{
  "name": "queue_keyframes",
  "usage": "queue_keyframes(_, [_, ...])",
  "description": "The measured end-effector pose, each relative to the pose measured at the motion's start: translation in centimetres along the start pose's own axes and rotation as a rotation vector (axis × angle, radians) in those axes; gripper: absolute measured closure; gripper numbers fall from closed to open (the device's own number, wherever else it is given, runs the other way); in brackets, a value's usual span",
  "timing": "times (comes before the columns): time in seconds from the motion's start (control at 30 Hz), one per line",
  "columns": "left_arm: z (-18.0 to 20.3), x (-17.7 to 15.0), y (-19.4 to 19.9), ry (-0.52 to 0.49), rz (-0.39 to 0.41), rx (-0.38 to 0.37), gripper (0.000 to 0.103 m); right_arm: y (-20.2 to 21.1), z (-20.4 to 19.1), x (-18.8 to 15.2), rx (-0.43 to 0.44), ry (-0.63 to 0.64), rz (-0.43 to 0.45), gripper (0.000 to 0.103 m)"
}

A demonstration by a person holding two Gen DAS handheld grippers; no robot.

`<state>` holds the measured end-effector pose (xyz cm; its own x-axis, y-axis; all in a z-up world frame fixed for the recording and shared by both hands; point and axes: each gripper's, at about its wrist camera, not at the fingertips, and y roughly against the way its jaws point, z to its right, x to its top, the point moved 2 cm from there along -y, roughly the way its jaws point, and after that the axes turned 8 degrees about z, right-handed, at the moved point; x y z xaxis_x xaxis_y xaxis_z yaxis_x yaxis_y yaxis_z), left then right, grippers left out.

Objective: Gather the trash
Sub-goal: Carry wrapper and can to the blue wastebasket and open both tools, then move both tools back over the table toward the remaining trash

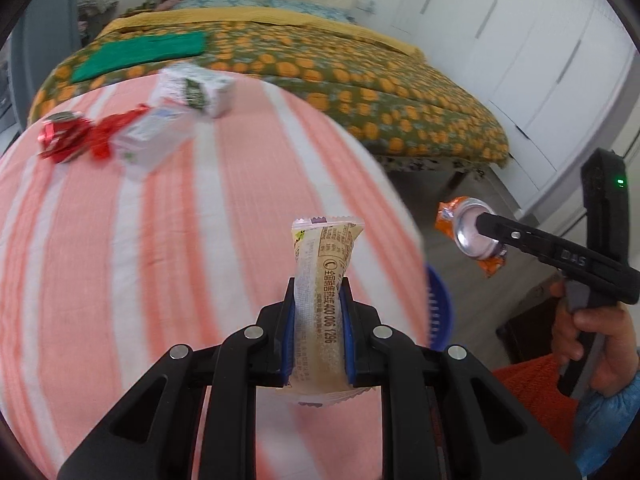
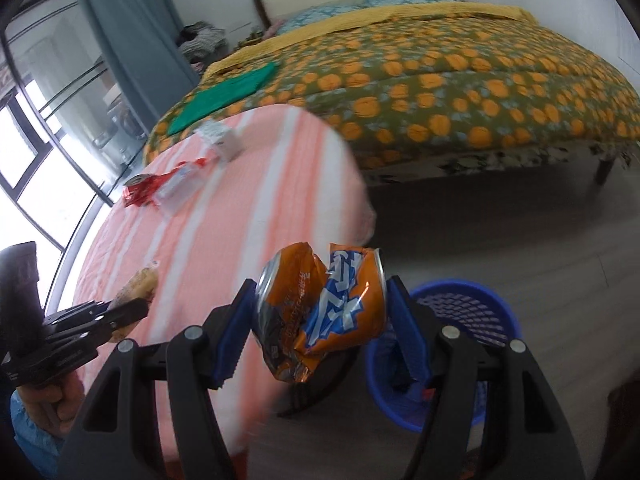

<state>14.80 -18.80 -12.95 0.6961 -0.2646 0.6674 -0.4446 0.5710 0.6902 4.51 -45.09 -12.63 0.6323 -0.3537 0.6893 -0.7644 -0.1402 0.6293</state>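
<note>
My left gripper (image 1: 318,292) is shut on a clear snack wrapper (image 1: 324,264) with printed text, held upright above the pink striped table (image 1: 120,260). My right gripper (image 2: 320,292) is shut on a crushed orange soda can (image 2: 320,312), held past the table's right edge, above and left of the blue trash basket (image 2: 464,308). In the left wrist view the right gripper (image 1: 476,224) and its can (image 1: 472,232) hang over the floor at the right. On the far left of the table lie a crushed red can (image 1: 62,136), a red wrapper (image 1: 110,134) and two white cartons (image 1: 156,140) (image 1: 196,88).
A bed with an orange-patterned quilt (image 2: 440,92) and a green cloth (image 1: 140,54) stands behind the table. White wardrobes (image 1: 520,60) line the right wall. A window with a grey curtain (image 2: 120,32) is at the left. The basket's rim (image 1: 440,304) peeks past the table edge.
</note>
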Motion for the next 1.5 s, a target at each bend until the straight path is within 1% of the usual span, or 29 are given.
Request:
queue_keyframes(0.1, [4.1, 0.0, -1.6, -0.027, -0.02, -0.06, 0.085, 0.4, 4.1, -0.6, -0.033, -0.037, -0.01, 0.039])
queue_keyframes(0.23, [9.8, -0.6, -4.2, -0.069, -0.057, -0.133, 0.085, 0.3, 8.8, -1.7, -0.047, -0.087, -0.04, 0.039])
queue_keyframes(0.3, [12.5, -1.1, -5.9, -0.095, -0.081, -0.149, 0.085, 0.1, 10.7, -2.2, -0.052, -0.112, -0.054, 0.039])
queue_keyframes(0.4, [15.4, -1.9, -8.8, -0.123, -0.112, -0.152, 0.085, -0.6, 13.8, -3.1, -0.059, -0.171, -0.073, 0.038])
queue_keyframes(0.53, [17.4, -3.2, -12.8, -0.126, -0.157, -0.136, 0.085, -1.6, 17.1, -4.2, -0.073, -0.237, -0.082, 0.038])
queue_keyframes(0.67, [18.0, -4.8, -17.3, -0.105, -0.206, -0.108, 0.084, -2.7, 19.8, -5.2, -0.067, -0.301, -0.105, 0.038])
queue_keyframes(0.77, [18.3, -5.6, -20.1, -0.108, -0.225, -0.082, 0.084, -3.3, 21.0, -5.5, -0.059, -0.331, -0.116, 0.037])
queue_keyframes(0.87, [18.2, -6.2, -22.6, -0.116, -0.237, -0.05, 0.082, -4.0, 21.6, -5.7, -0.049, -0.357, -0.126, 0.034])
queue_keyframes(0.9, [18.2, -6.5, -23.2, -0.117, -0.239, -0.037, 0.073, -4.3, 21.7, -5.8, -0.047, -0.364, -0.13, 0.033])
queue_keyframes(0.93, [18.0, -6.5, -23.7, -0.117, -0.243, -0.033, 0.059, -4.6, 21.9, -6.0, -0.04, -0.376, -0.135, 0.025])
queue_keyframes(0.97, [18.0, -6.6, -24.0, -0.117, -0.243, -0.025, 0.053, -4.8, 22.0, -6.0, -0.034, -0.385, -0.138, 0.02])
queue_keyframes(1.0, [17.9, -6.6, -24.4, -0.118, -0.239, -0.01, 0.045, -4.9, 22.1, -6.1, -0.027, -0.398, -0.138, 0.019])
queue_keyframes(1.03, [17.9, -6.8, -24.1, -0.118, -0.237, -0.006, 0.041, -5.0, 22.1, -6.0, -0.026, -0.402, -0.138, 0.019])
queue_keyframes(1.07, [18.0, -6.9, -23.9, -0.118, -0.235, -0.008, 0.04, -4.9, 22.1, -6.0, -0.029, -0.402, -0.138, 0.019])
queue_keyframes(1.13, [18.2, -6.7, -23.2, -0.123, -0.223, -0.021, 0.033, -4.4, 22.1, -5.7, -0.04, -0.399, -0.124, 0.019])
queue_keyframes(1.23, [19.0, -6.5, -21.2, -0.151, -0.195, -0.04, 0.029, -3.7, 22.2, -5.2, -0.069, -0.388, -0.093, 0.017])
queue_keyframes(1.37, [19.7, -5.9, -17.6, -0.168, -0.15, -0.082, 0.023, -2.6, 21.8, -4.5, -0.161, -0.335, -0.043, 0.016])
queue_keyframes(1.5, [19.0, -5.2, -12.9, -0.175, -0.093, -0.1, 0.018, -1.4, 20.3, -3.9, -0.225, -0.25, 0.024, 0.015])
